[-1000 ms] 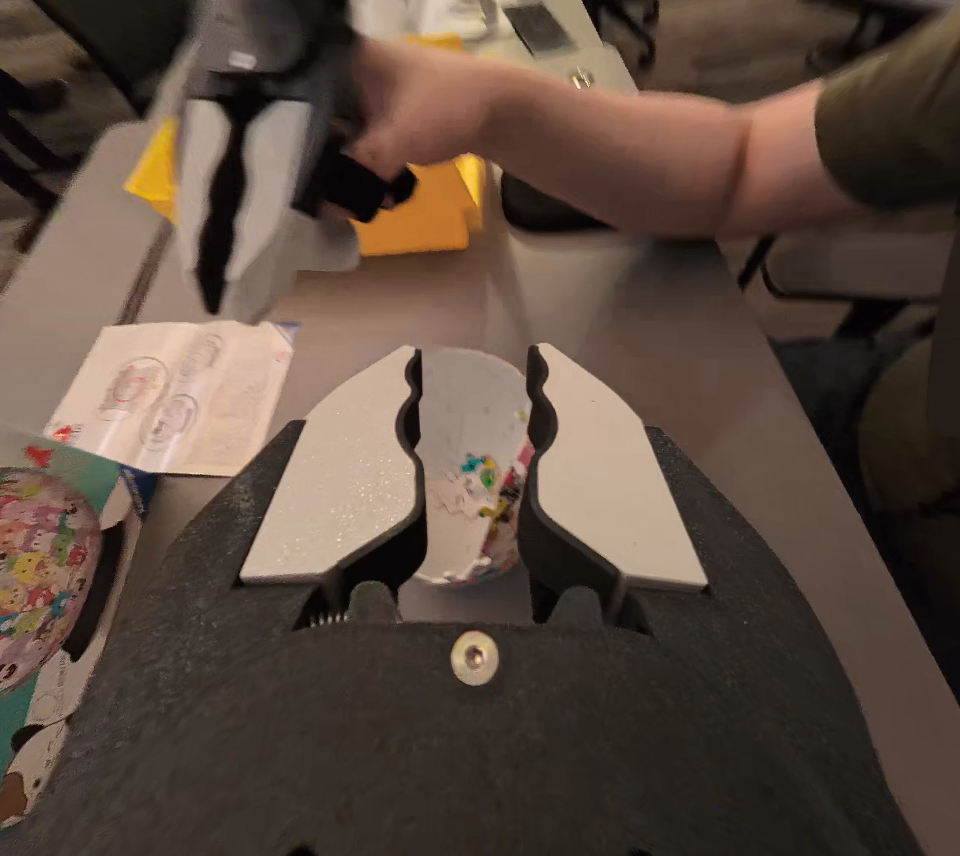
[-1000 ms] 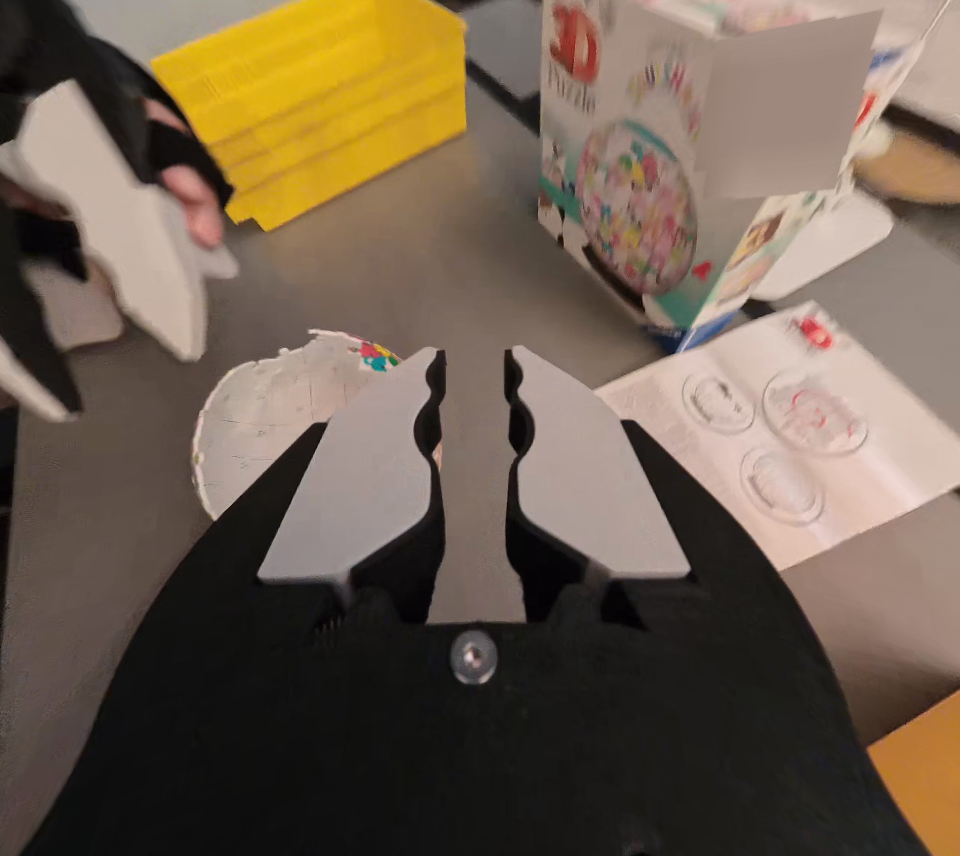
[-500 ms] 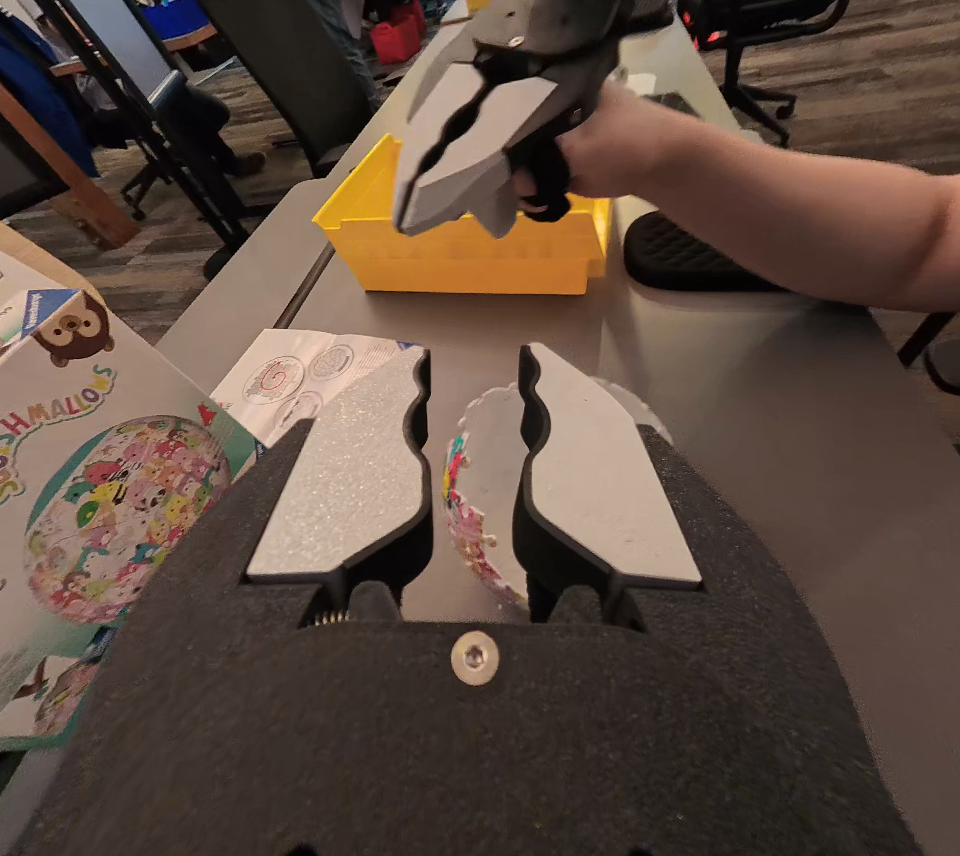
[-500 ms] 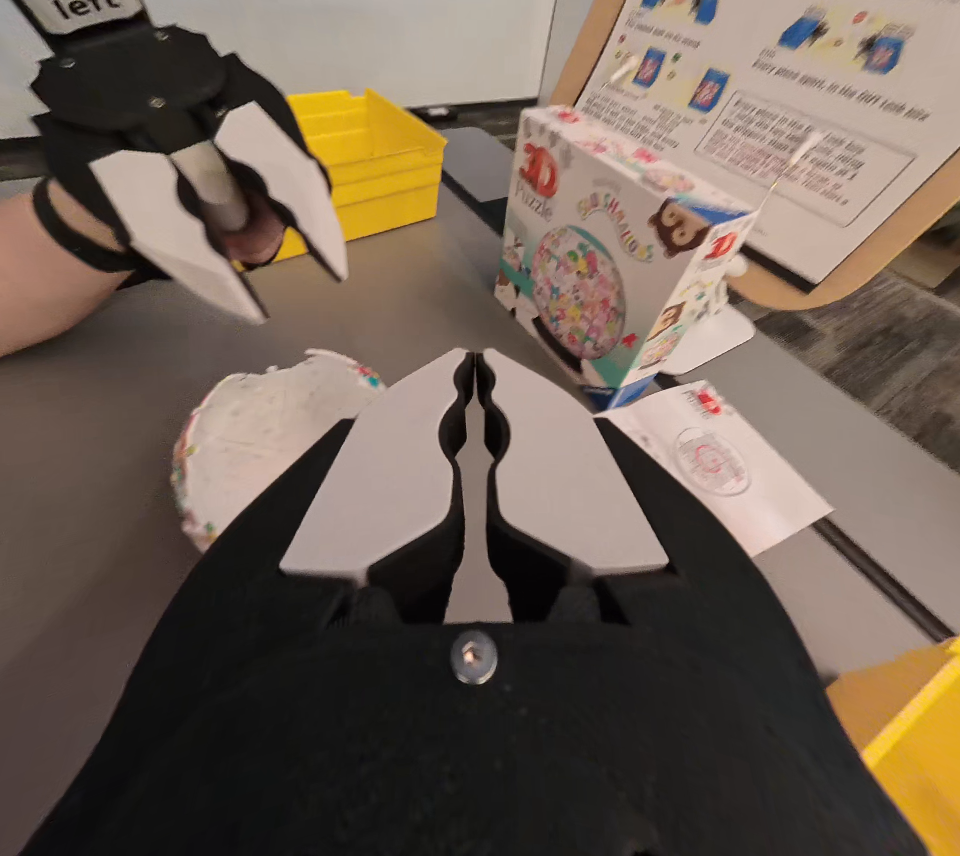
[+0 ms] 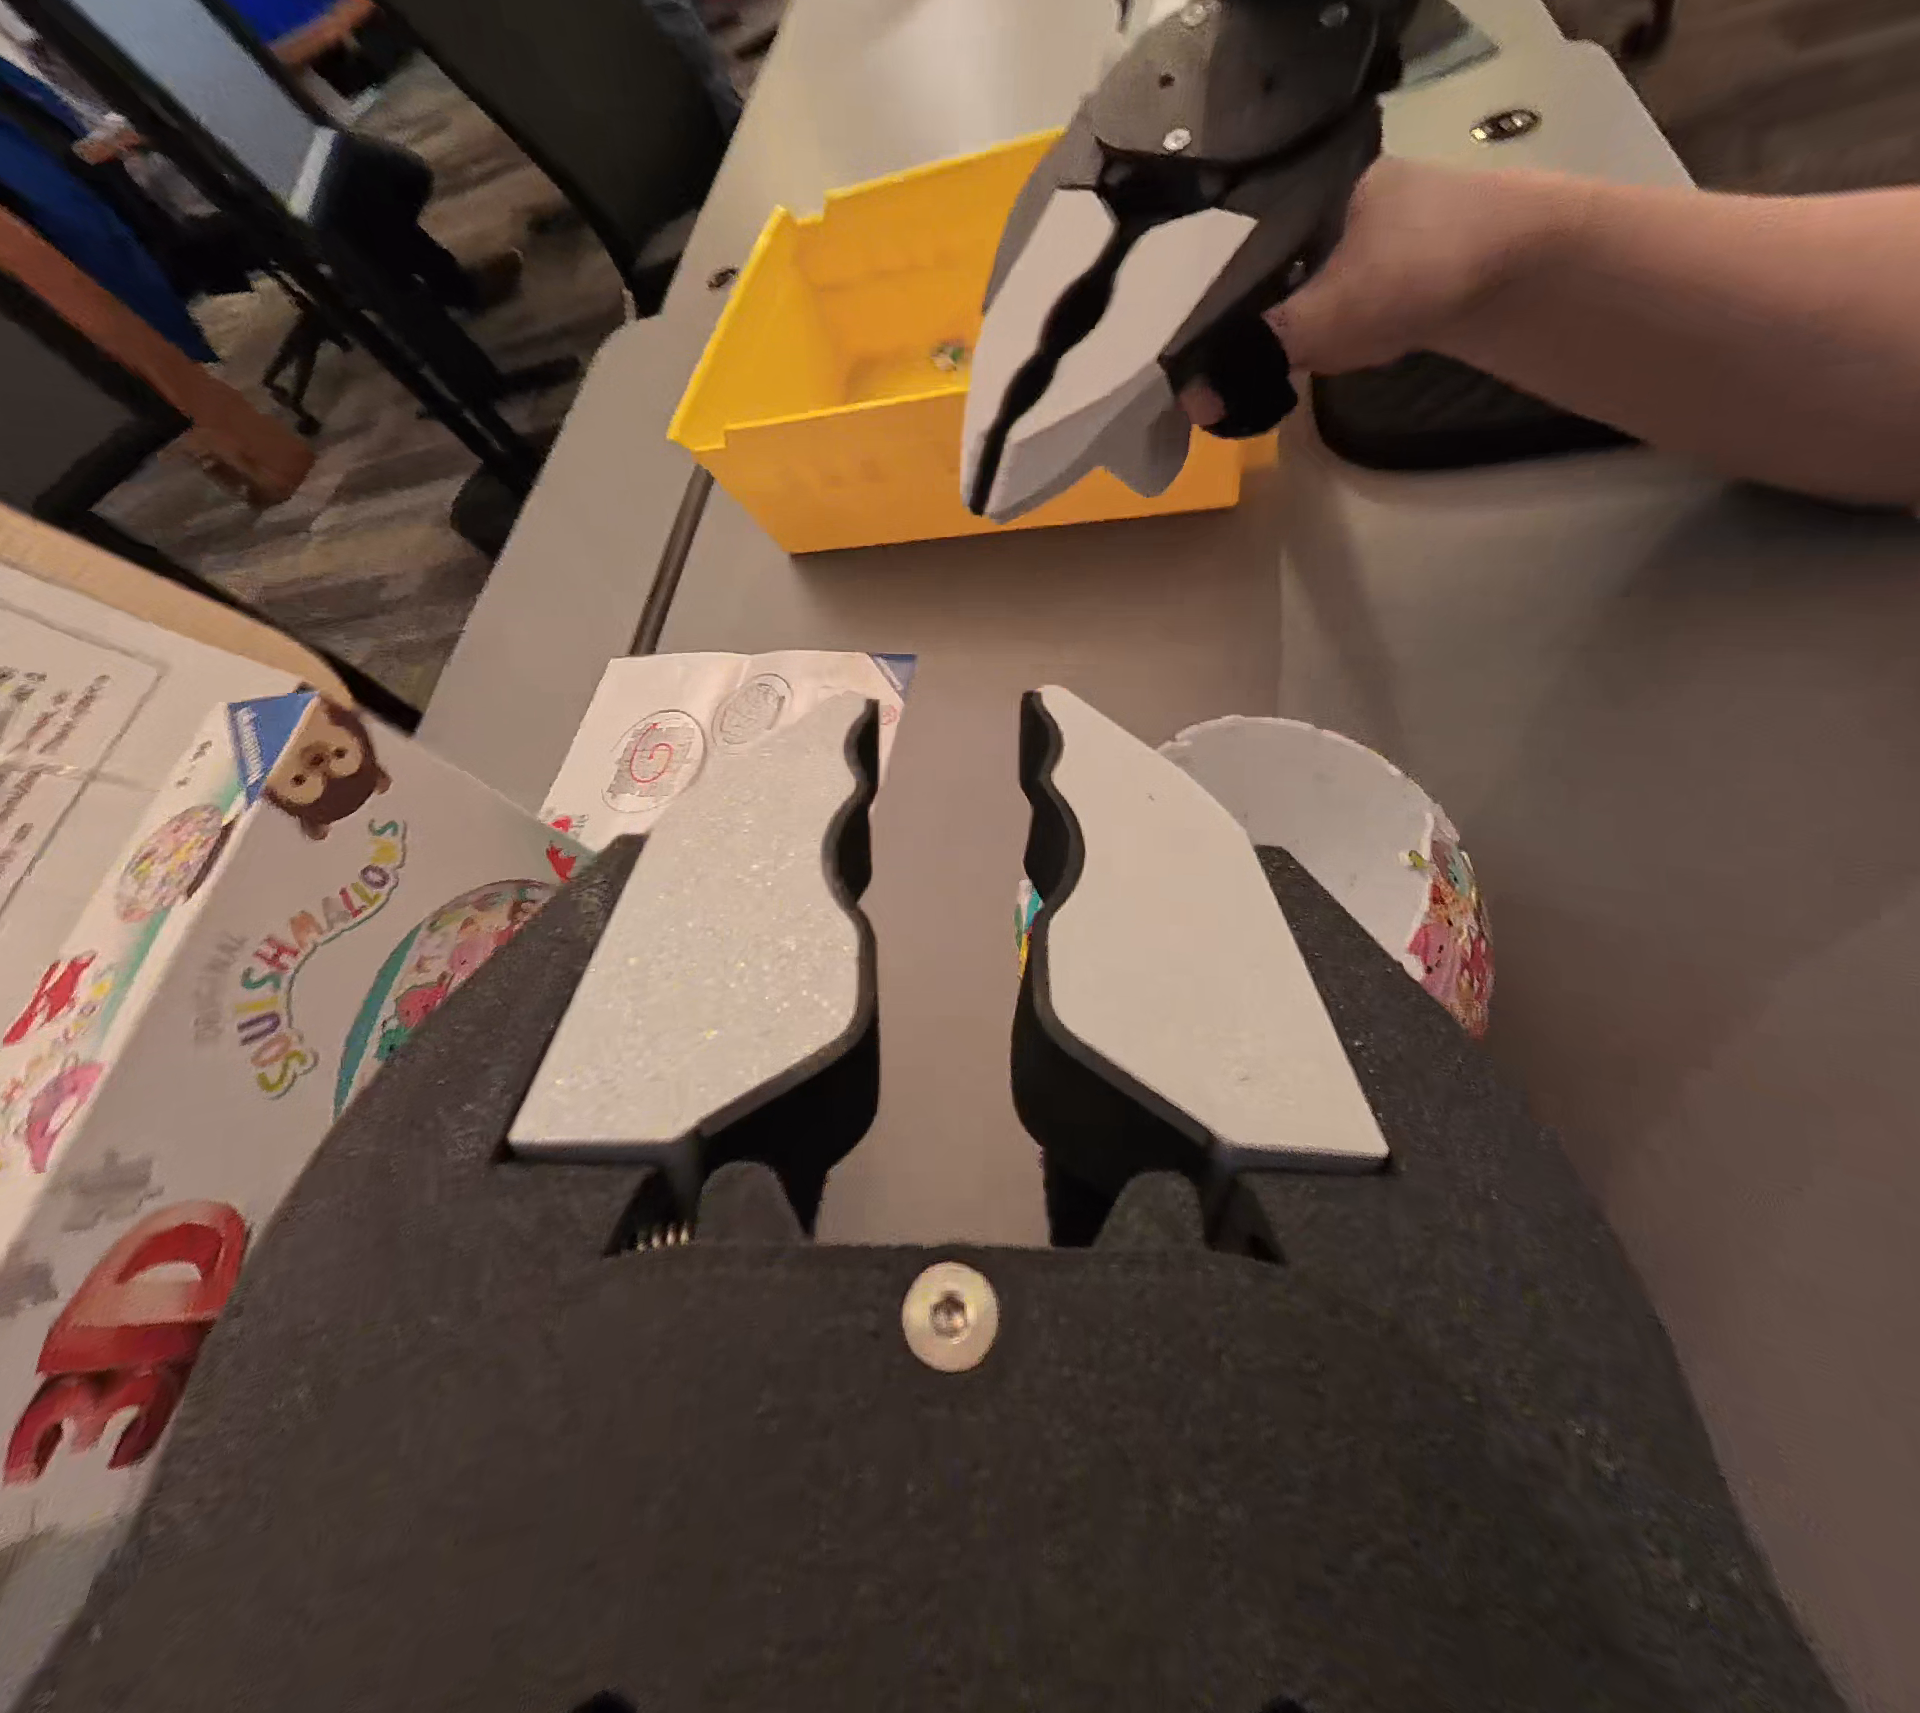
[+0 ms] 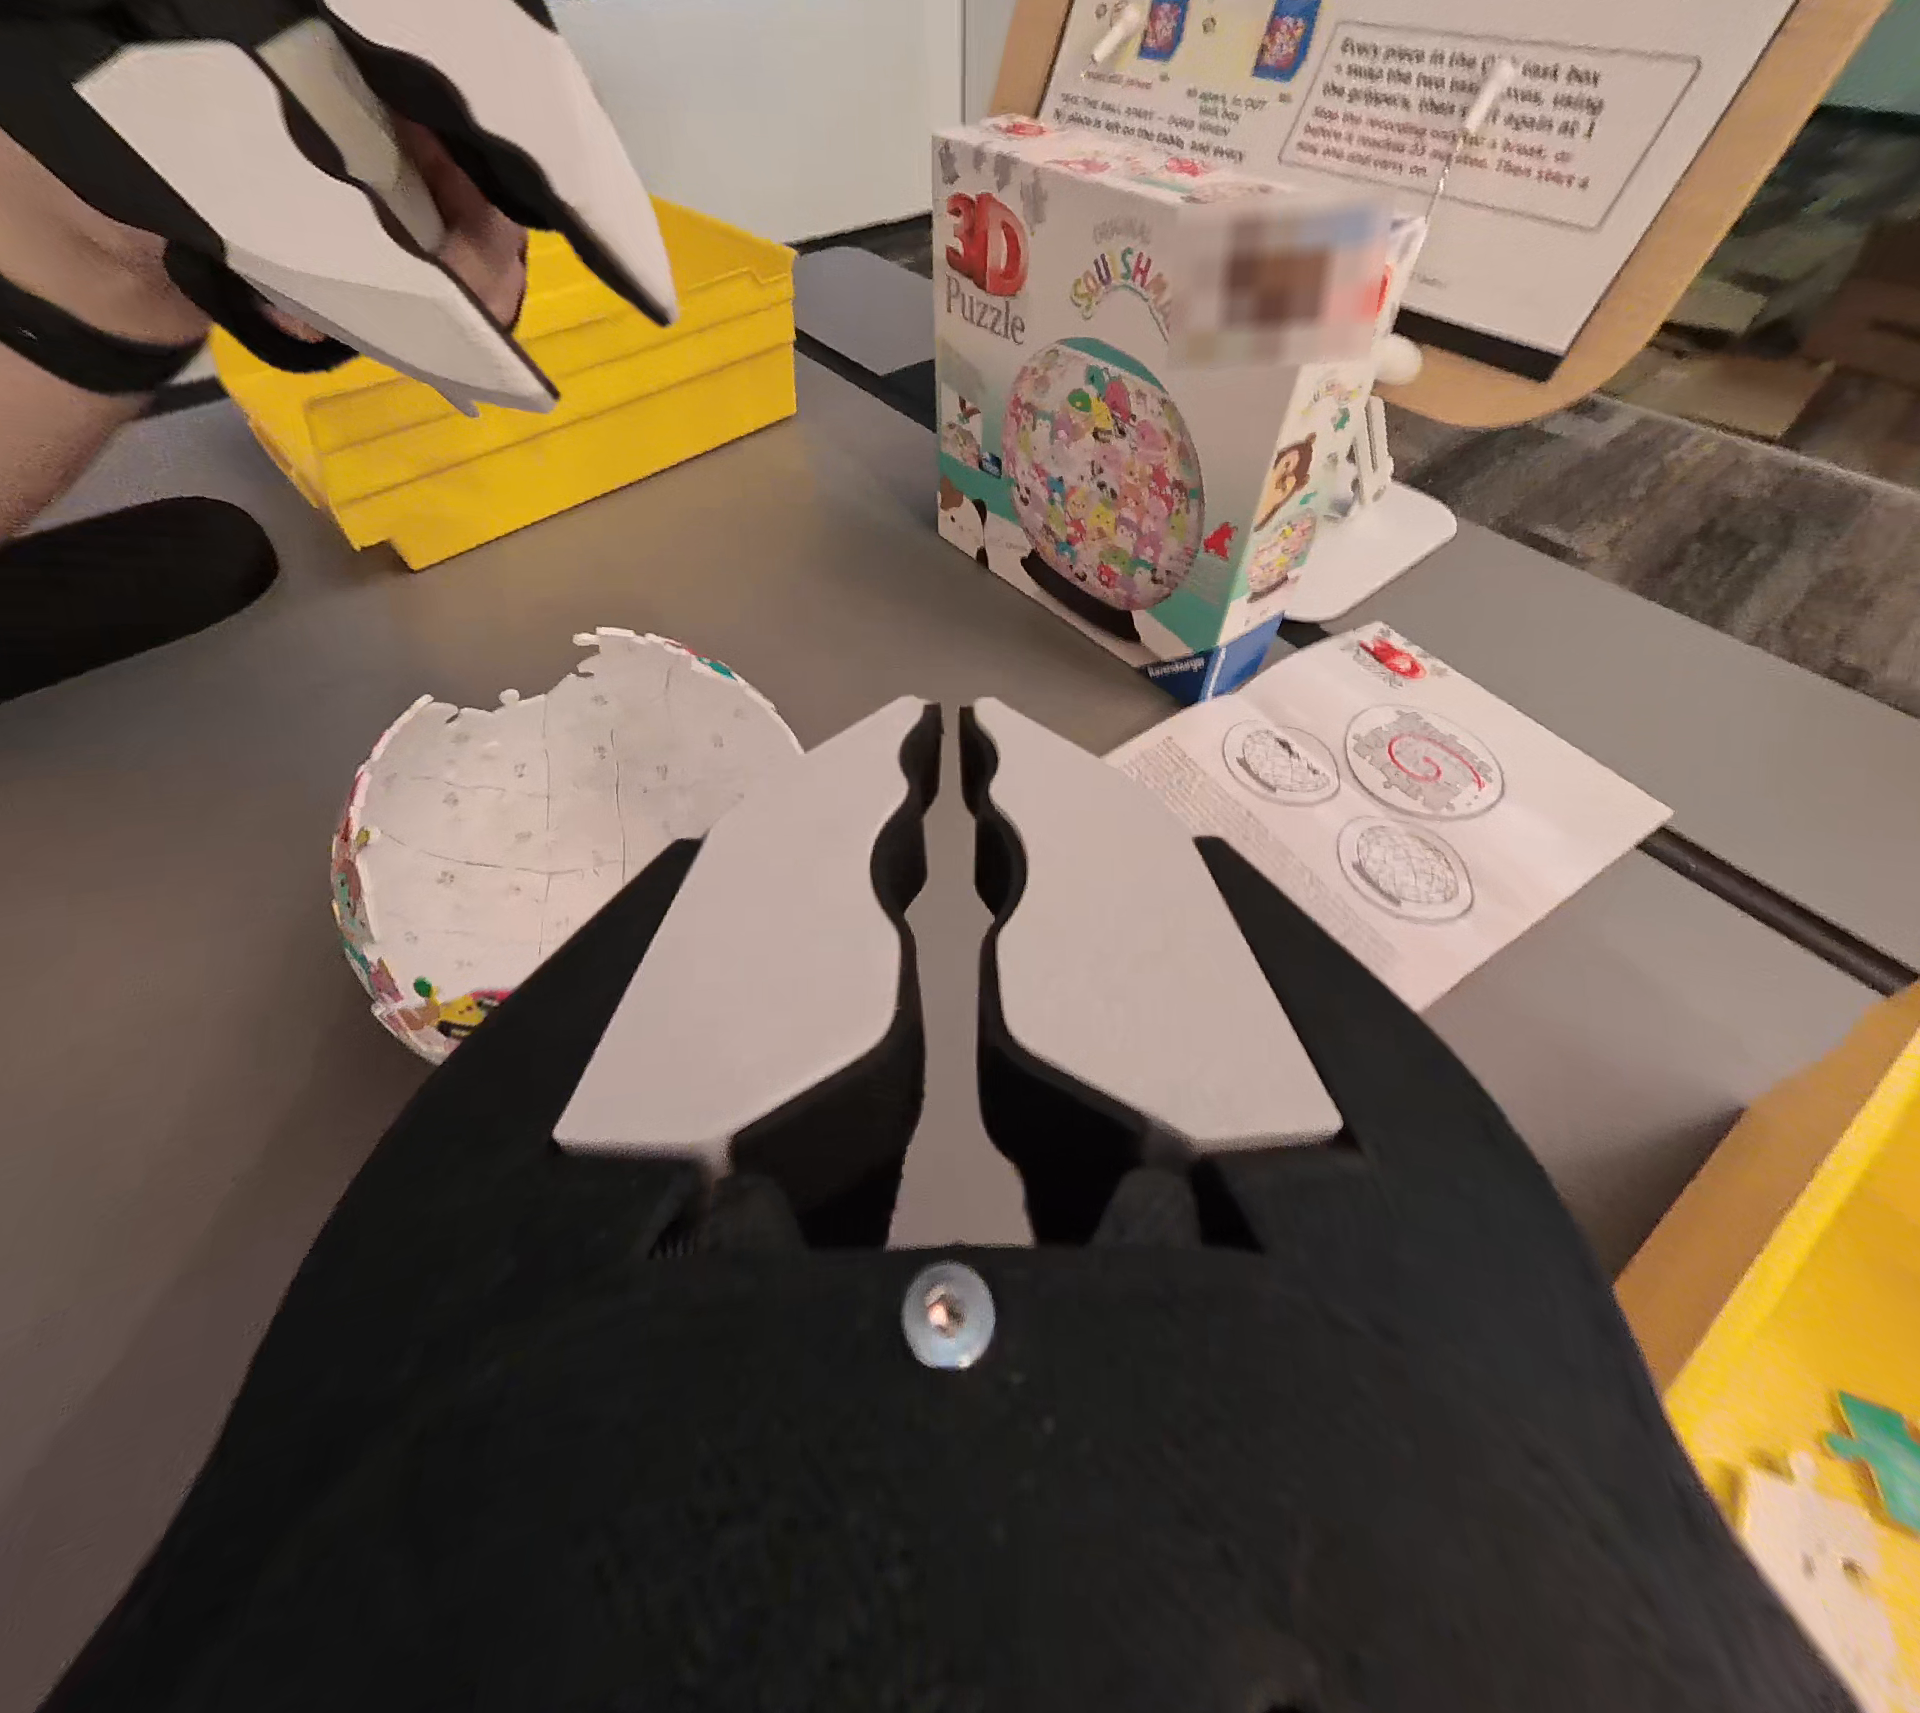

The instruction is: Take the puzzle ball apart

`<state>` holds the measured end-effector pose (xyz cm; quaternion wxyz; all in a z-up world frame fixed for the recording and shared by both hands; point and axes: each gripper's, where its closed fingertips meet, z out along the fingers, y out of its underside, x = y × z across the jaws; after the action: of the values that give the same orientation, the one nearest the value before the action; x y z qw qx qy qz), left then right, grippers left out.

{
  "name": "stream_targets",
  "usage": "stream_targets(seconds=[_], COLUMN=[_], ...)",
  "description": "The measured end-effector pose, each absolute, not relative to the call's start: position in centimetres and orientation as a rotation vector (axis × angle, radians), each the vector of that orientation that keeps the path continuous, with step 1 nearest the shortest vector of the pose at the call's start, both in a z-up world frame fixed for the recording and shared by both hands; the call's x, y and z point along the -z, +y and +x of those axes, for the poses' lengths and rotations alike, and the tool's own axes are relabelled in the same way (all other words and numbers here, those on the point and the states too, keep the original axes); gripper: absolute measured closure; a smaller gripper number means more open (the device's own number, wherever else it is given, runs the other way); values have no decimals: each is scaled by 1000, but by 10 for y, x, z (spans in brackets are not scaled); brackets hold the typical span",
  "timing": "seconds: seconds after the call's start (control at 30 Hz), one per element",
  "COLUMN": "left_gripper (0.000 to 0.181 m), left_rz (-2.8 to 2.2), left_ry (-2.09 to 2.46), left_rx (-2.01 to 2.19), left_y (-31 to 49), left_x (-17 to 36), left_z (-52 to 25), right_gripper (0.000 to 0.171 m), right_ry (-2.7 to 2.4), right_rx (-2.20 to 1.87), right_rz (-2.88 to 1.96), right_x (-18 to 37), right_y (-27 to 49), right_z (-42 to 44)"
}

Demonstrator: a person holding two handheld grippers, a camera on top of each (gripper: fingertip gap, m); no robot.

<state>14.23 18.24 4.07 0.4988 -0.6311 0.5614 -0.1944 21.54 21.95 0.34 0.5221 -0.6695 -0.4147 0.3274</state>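
Note:
The puzzle ball is down to a half shell (image 6: 520, 832), white inside and coloured outside, lying on the grey table (image 6: 831, 541). In the left wrist view the half shell (image 5: 1340, 822) shows just right of my right-hand finger. My left gripper (image 5: 948, 707) is open, and only bare table shows between its fingers. It also shows raised at the top left of the right wrist view (image 6: 603, 354). My right gripper (image 6: 950, 709) is shut to a thin slit with nothing in it, just right of the shell. In the left wrist view the right gripper (image 5: 987, 500) hangs in front of a yellow bin (image 5: 831, 375).
The puzzle's box (image 6: 1101, 416) stands behind a paper leaflet (image 6: 1403, 811). An instruction board (image 6: 1455, 1) leans at the back right. A second yellow bin (image 6: 1818, 1248) with loose puzzle pieces (image 6: 1870, 1445) is at the near right. A black pad (image 6: 125, 572) lies at the left. My right fingertips sit around 10 cm from my left ones. The left tips stand about 10 cm off the half shell (image 6: 520, 832).
My left gripper has narrowed and shifted left, so the shell that stood between its fingers now lies to their right. My right gripper closed on nothing and lifted back from the shell.

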Motion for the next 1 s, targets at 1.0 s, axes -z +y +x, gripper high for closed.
stream_targets(seconds=[1.0], left_gripper=[165], left_rz=[-1947], left_ry=[2268], left_rx=[247], left_y=[191], left_x=[72], left_z=[176], right_gripper=[161], right_ry=[-1071], right_rx=[-1041], right_rz=[-2144], right_x=[85], right_y=[189], right_z=[181])
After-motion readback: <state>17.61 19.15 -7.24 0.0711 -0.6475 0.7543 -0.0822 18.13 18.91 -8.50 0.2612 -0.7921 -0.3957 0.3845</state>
